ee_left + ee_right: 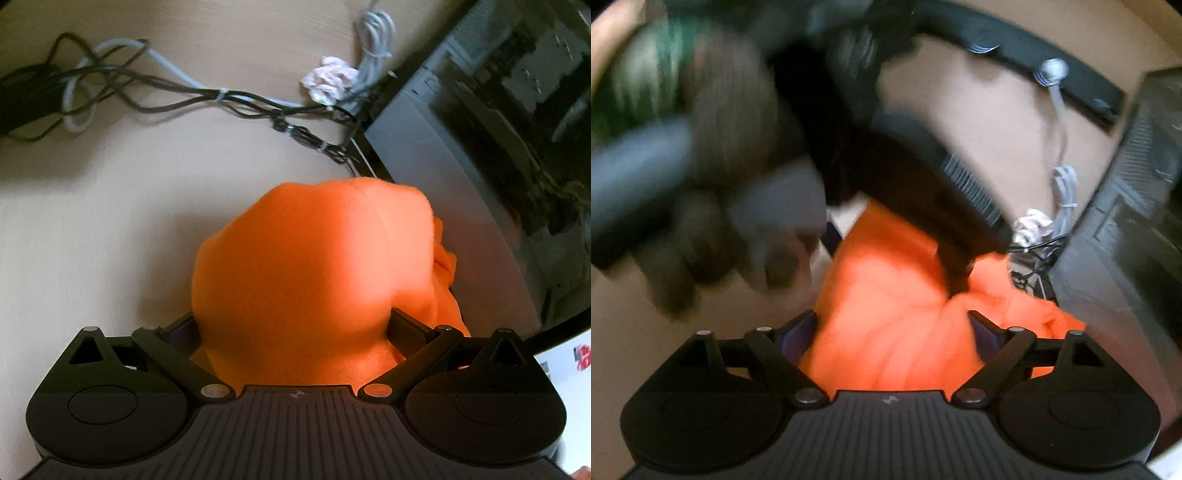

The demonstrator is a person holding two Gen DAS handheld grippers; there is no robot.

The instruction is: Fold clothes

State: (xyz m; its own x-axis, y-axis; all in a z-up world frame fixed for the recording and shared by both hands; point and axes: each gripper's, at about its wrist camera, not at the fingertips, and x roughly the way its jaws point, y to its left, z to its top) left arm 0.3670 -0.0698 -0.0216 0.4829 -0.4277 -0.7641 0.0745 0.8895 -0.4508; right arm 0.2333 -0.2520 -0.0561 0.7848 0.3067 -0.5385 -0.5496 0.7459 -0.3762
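Both grippers (pixel 293 328) (pixel 892 332) wide over orange garment (pixel 306 266); grip unclear.

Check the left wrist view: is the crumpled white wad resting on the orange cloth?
No, the white wad lies on the bare table among cables, apart from the orange cloth.

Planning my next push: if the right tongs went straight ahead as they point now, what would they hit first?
The orange garment, probably: it already lies between the open right tongs. Beyond it is the left tongs' dark body, though blur makes depth uncertain.
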